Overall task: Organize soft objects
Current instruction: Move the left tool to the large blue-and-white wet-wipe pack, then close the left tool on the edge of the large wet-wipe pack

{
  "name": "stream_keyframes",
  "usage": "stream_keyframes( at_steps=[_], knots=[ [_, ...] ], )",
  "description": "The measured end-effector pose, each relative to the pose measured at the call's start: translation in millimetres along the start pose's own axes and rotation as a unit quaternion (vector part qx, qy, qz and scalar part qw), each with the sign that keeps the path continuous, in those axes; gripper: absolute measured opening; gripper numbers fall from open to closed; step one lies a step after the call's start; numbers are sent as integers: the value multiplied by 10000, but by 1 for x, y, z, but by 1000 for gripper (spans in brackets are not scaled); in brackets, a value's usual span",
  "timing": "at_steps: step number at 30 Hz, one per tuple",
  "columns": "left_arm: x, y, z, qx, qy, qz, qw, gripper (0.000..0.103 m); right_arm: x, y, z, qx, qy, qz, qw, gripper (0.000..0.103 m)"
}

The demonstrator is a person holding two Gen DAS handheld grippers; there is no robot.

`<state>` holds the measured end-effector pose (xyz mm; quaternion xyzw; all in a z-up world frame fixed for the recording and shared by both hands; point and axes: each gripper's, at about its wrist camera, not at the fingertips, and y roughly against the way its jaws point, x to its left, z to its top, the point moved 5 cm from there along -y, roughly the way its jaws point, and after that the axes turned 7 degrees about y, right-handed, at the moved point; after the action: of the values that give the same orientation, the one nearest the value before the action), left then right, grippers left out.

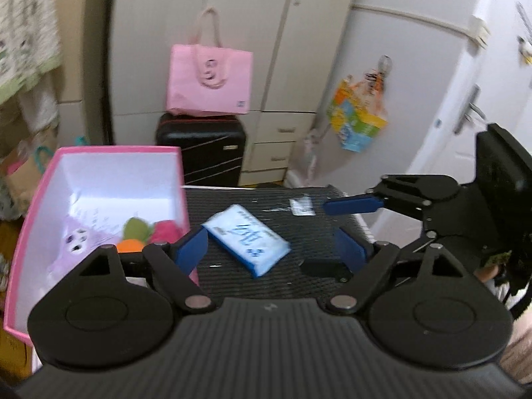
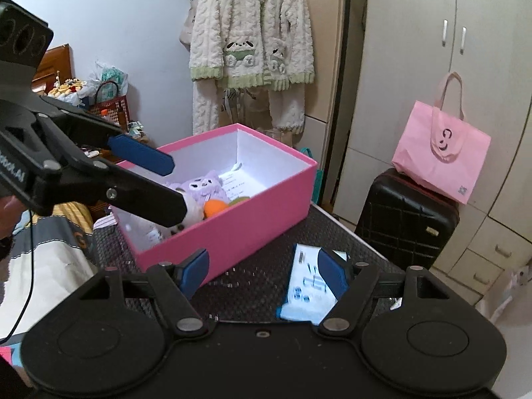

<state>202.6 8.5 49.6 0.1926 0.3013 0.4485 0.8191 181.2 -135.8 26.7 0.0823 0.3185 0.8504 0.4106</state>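
Note:
A pale blue tissue pack point(image 1: 246, 237) lies on the black mat; it also shows in the right wrist view point(image 2: 307, 291). My left gripper point(image 1: 271, 249) is open and hovers just above the pack, its fingers on either side. A pink box point(image 1: 99, 179) stands at the mat's left, holding a purple plush point(image 1: 78, 241), an orange toy point(image 1: 128, 245), a green one and a pink one. My right gripper point(image 2: 262, 274) is open and empty, between the box point(image 2: 232, 232) and the pack. It shows in the left wrist view point(image 1: 352, 222) on the right.
A black suitcase point(image 1: 202, 153) with a pink tote bag point(image 1: 209, 78) on it stands behind the table against white wardrobes. A small white label point(image 1: 302, 206) lies on the mat's far side. A fleece robe point(image 2: 252, 43) hangs behind the box.

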Motion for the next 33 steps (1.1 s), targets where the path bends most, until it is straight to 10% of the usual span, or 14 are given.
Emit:
stream_keyframes(
  at_steps=[15,33],
  knots=[
    [-30,-104,-35,529,516,-229,9970,84,-20,-30,-65,-14,128,137,9998,84],
    [15,-199,-35,395,1024,1143,9874,68,-68,-125,-83,116,-29,720,9973,85]
  ],
)
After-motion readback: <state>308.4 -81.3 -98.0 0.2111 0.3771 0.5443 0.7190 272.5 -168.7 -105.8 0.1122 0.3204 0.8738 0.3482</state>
